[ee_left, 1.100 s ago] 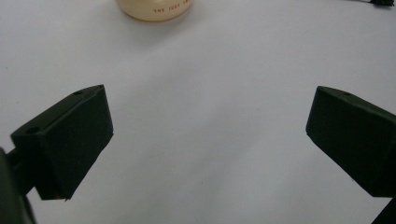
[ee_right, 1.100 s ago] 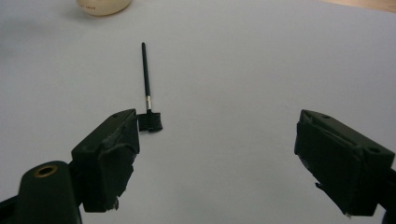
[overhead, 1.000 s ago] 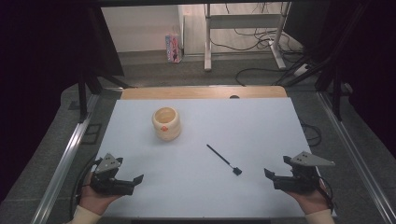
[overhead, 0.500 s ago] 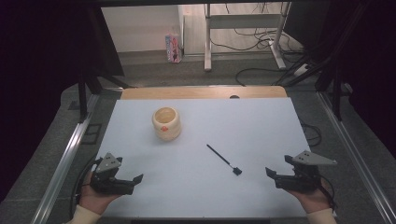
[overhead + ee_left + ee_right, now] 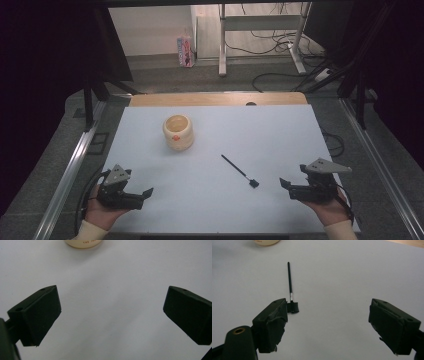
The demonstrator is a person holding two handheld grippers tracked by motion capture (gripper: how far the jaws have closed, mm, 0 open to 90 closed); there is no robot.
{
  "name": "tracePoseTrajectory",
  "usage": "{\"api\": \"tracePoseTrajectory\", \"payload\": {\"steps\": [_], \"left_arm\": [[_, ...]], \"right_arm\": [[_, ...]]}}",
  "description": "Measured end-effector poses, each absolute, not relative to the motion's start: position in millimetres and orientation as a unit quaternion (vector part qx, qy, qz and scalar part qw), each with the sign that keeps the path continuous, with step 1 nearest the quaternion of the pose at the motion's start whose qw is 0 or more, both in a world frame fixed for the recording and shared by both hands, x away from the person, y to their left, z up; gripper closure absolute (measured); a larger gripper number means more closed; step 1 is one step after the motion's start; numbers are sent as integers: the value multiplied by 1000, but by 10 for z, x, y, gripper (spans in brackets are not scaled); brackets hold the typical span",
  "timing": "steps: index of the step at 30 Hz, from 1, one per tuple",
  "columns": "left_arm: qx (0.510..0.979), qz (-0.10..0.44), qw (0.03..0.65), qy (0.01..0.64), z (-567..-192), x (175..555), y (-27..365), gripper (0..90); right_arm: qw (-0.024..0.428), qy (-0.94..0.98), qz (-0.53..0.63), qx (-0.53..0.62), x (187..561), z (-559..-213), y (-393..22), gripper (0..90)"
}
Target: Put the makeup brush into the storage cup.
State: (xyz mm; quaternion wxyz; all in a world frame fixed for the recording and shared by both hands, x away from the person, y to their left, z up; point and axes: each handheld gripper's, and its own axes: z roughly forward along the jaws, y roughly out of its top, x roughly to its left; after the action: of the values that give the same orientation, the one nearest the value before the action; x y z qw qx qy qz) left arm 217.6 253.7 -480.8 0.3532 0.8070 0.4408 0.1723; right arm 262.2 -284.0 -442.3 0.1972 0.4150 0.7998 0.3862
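A cream cup stands upright on the white table, left of centre. A thin black brush lies flat to its right, head toward the near edge. My left gripper rests at the near left, open and holding nothing; its own view has the open jaws over bare table with the cup's base ahead. My right gripper sits at the near right, open and holding nothing. In its view the brush lies ahead, its head just off the tip of the left jaw of the pair.
A wooden strip borders the table's far edge. Metal rails run along the left and right sides. Beyond the table are floor cables and a white desk frame.
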Motion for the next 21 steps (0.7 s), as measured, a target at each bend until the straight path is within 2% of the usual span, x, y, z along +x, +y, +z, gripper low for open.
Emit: {"api": "tracePoseTrajectory", "payload": {"steps": [21], "left_arm": [[809, 172, 351, 440, -4819, 2184, 2550, 24]], "right_arm": [[191, 810, 388, 396, 2686, -4335, -2616, 181]]}}
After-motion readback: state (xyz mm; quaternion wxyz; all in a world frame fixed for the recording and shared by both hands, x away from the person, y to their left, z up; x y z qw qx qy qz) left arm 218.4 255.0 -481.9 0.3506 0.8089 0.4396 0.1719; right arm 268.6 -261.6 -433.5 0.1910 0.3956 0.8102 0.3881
